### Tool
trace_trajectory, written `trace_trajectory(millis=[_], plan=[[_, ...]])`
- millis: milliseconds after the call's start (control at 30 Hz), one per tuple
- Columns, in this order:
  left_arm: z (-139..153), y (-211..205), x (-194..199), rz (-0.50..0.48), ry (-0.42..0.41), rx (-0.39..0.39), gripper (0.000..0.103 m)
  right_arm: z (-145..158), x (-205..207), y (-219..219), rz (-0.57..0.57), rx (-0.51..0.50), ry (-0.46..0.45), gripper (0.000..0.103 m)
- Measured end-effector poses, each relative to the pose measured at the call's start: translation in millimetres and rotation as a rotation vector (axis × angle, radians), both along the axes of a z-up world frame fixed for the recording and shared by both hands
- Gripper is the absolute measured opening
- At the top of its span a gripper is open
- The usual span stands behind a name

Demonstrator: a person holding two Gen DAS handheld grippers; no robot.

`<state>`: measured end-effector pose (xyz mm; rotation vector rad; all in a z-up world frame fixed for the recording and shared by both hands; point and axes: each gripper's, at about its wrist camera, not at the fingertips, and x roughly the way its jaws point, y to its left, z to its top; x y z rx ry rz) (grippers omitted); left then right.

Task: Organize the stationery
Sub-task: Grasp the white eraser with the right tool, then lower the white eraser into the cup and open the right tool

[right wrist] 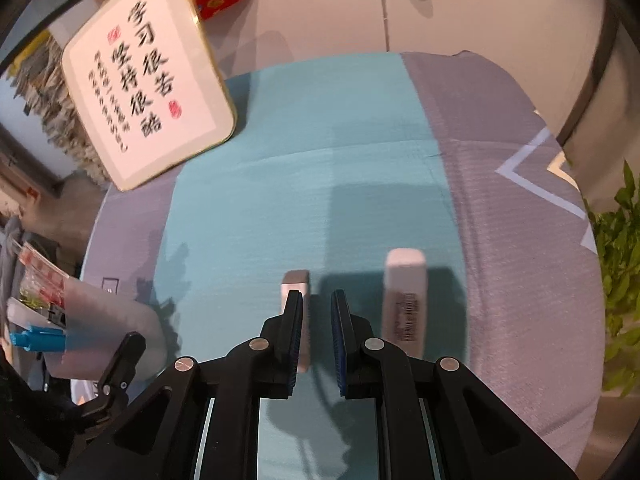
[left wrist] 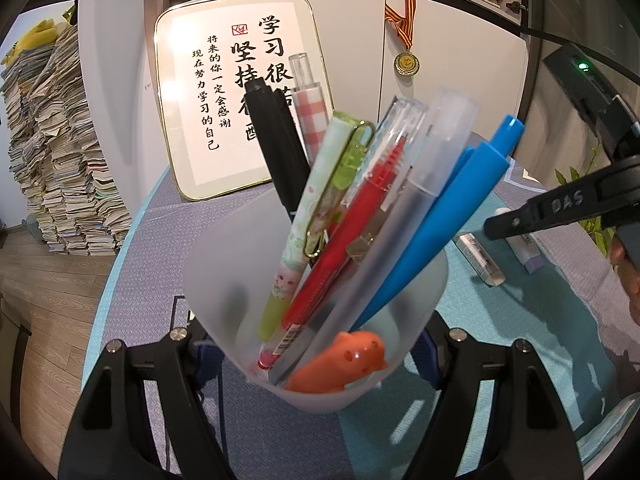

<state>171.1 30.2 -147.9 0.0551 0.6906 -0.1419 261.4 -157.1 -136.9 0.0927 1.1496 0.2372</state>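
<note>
My left gripper (left wrist: pixel 316 356) is shut on a frosted pen cup (left wrist: pixel 224 276), held tilted above the table. The cup holds several pens, among them a blue pen (left wrist: pixel 440 216), a red pen (left wrist: pixel 340 248) and a black marker (left wrist: pixel 276 144), plus an orange pig-shaped item (left wrist: pixel 344 364). The cup also shows at the left of the right wrist view (right wrist: pixel 104 320). My right gripper (right wrist: pixel 316 300) is open and empty, low over the teal cloth. A grey eraser (right wrist: pixel 296 280) lies by its left finger and a white eraser (right wrist: pixel 404 292) lies to its right. Both erasers show in the left wrist view (left wrist: pixel 480 256), (left wrist: pixel 528 248).
A round table has a teal and purple cloth (right wrist: pixel 320 140). A framed calligraphy sign (left wrist: pixel 240 92) leans against white cabinets at the back. A medal (left wrist: pixel 407 63) hangs on the cabinet. A tall paper stack (left wrist: pixel 60 152) stands left. A green plant (right wrist: pixel 620 248) is right.
</note>
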Motion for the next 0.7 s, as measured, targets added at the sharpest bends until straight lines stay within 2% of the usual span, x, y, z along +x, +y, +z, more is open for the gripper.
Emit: trace_trajectory(millis=[100, 400, 433, 467, 500, 700], plan=[[0, 0, 0, 0.000, 0.000, 0.001, 0.075, -7, 1, 15, 0.038, -0.034, 0.020, 0.028], [0, 0, 0, 0.000, 0.000, 0.001, 0.075, -16, 14, 39, 0.074, -0.107, 0.023, 0.028], [0, 0, 0, 0.000, 0.000, 0.001, 0.075, -19, 16, 41, 0.082, -0.118, 0.029, 0.028], [0, 0, 0, 0.000, 0.000, 0.000, 0.075, -19, 16, 39, 0.084, -0.129, 0.022, 0.020], [0, 0, 0, 0.000, 0.000, 0.001, 0.075, -18, 15, 39, 0.085, -0.151, 0.006, 0.017], [0, 0, 0, 0.000, 0.000, 0.000, 0.075, 14, -7, 25, 0.076, -0.055, -0.088, 0.017]])
